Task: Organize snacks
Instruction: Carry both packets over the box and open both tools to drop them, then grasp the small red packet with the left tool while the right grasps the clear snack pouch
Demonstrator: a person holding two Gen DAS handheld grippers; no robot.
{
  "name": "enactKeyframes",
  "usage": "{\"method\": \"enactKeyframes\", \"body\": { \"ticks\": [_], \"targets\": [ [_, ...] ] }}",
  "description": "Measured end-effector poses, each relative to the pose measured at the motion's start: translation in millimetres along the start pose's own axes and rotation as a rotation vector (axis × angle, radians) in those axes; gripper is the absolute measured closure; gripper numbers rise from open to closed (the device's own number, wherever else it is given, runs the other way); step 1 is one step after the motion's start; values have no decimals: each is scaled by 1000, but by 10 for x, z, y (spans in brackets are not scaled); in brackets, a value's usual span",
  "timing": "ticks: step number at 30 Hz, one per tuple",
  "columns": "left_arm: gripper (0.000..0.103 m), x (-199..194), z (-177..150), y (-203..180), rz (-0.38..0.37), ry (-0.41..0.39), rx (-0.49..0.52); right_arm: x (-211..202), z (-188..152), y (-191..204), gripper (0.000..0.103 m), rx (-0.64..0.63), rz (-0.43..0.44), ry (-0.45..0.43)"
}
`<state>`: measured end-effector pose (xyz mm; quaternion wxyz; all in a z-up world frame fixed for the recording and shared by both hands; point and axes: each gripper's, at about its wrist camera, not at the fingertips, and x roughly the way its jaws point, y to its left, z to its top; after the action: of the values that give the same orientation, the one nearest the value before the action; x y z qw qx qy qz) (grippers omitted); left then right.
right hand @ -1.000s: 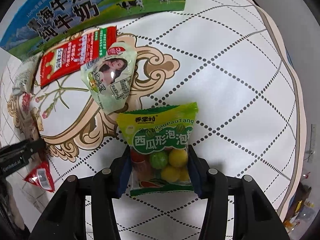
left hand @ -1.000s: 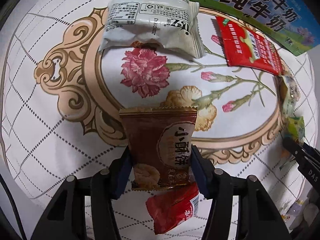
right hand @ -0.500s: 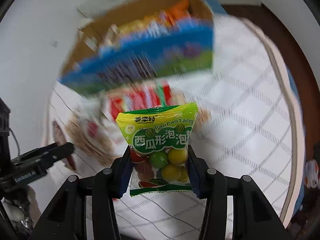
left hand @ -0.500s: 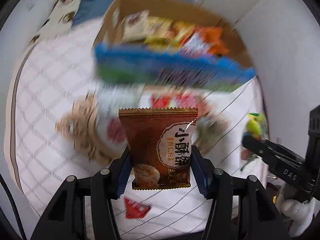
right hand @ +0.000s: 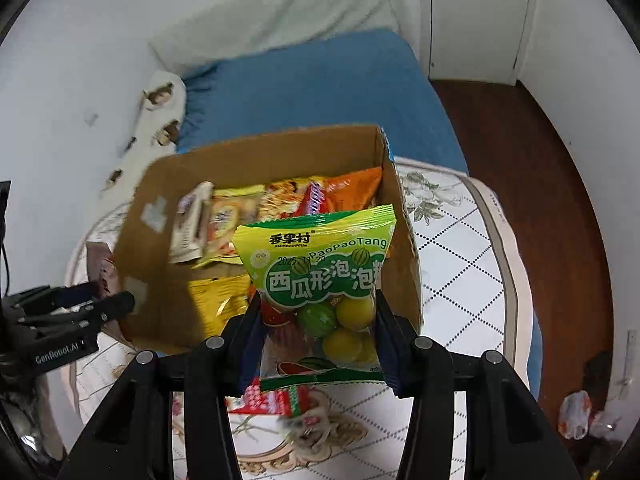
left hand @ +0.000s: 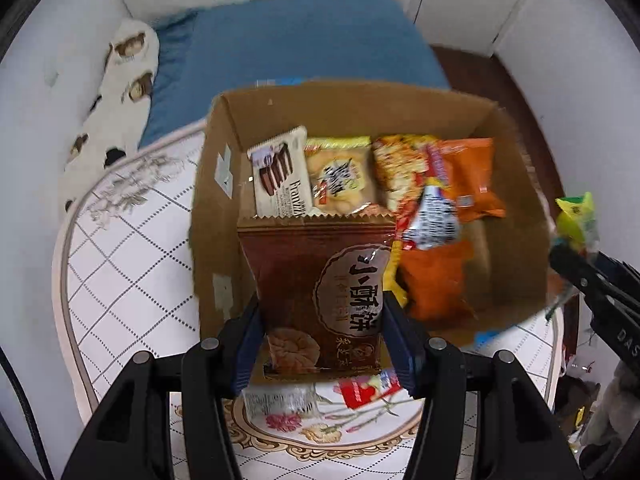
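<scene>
Left jaws grip brown biscuit packet (left hand: 316, 292), right jaws green candy bag (right hand: 320, 280); cardboard box (left hand: 224, 184) seemingly beneath.

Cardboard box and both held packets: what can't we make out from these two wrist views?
- Left wrist: the brown biscuit packet in the left gripper hides the cardboard box near floor.
- Right wrist: the green candy bag in the right gripper covers the box's right half.
- Both views: snacks on the cloth below the packets are mostly covered and blurred.
- Left wrist: the candy bag is cut off and blurred at the right edge.
</scene>
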<state>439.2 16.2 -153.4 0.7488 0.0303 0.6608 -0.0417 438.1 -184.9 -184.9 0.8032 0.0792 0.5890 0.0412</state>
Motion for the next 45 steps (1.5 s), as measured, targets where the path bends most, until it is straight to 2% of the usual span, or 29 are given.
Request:
{"method": "enactKeyframes", "body": {
  "ticks": [6, 11, 12, 13, 14, 15, 17, 23, 27, 28, 31, 37, 45],
  "targets": [
    [49, 494, 207, 109, 25, 117, -34, 440, 65, -73, 51, 3, -36, 86],
    [49, 754, 230, 142, -23, 193, -54, 680, 3, -129, 50, 25, -35, 163],
    [49, 800, 230, 162, -40, 206, -63, 745, -8, -140, 41, 34, -30, 199],
    [46, 828, 229, 178, -51, 209, -69, 782, -23, -141, 19, 37, -29, 222],
    [33, 826, 233, 176, -52, 206, -72, 812, -30, -135, 11, 39, -25, 234],
    [29, 837, 238, 190, -51, 202, -72, 819, -33, -131, 10, 44, 0, 232],
    [19, 849, 232, 190, -80, 204, -76, 825, -33, -111, 9, 39, -15, 235],
    [17, 795, 198, 154, -74, 163, -81, 830, -25, -70, 6, 35, -33, 225],
    [17, 719, 192, 97, -54, 129, -90, 787, -33, -22, 5, 15, -56, 198],
    [17, 690, 165, 86, -30, 121, -83, 729, -37, -40, 5, 15, -57, 193],
    [17, 534, 52, 93, -2, 61, -82, 599, -78, -45, 5, 25, -56, 147],
    [17, 258, -179, 116, -17, -54, -112, 321, -193, 8, 5, 10, -66, 52],
    [17, -265, -507, 88, 22, -224, -100, -122, -422, 96, 5, -30, -87, -69]
  ]
}}
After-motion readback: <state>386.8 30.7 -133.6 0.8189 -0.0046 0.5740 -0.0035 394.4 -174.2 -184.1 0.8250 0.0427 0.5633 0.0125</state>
